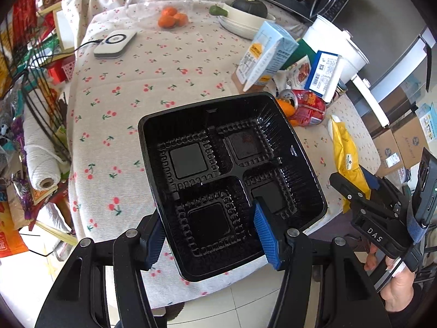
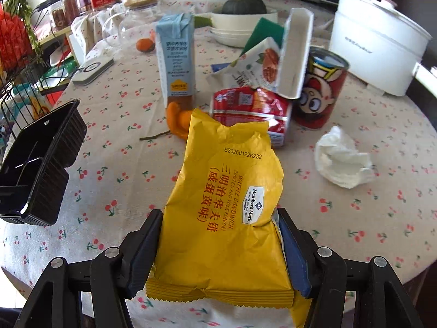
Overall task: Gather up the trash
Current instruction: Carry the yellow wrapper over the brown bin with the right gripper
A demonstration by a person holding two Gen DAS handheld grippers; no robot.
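The left gripper (image 1: 211, 235) is closed part-way on the near wall of a black four-compartment food tray (image 1: 232, 183), one blue pad inside and one outside, holding it tilted above the edge of the cherry-print tabletop (image 1: 131, 104). The right gripper (image 2: 218, 248) is clamped across the lower half of a yellow waffle sandwich wrapper (image 2: 226, 191), which stands up between its pads, clear of the cloth. Remaining on the tabletop: a crumpled white tissue (image 2: 341, 158) to the right, a red packet (image 2: 251, 112), a red cartoon can (image 2: 319, 90) and a blue carton (image 2: 177, 57) behind.
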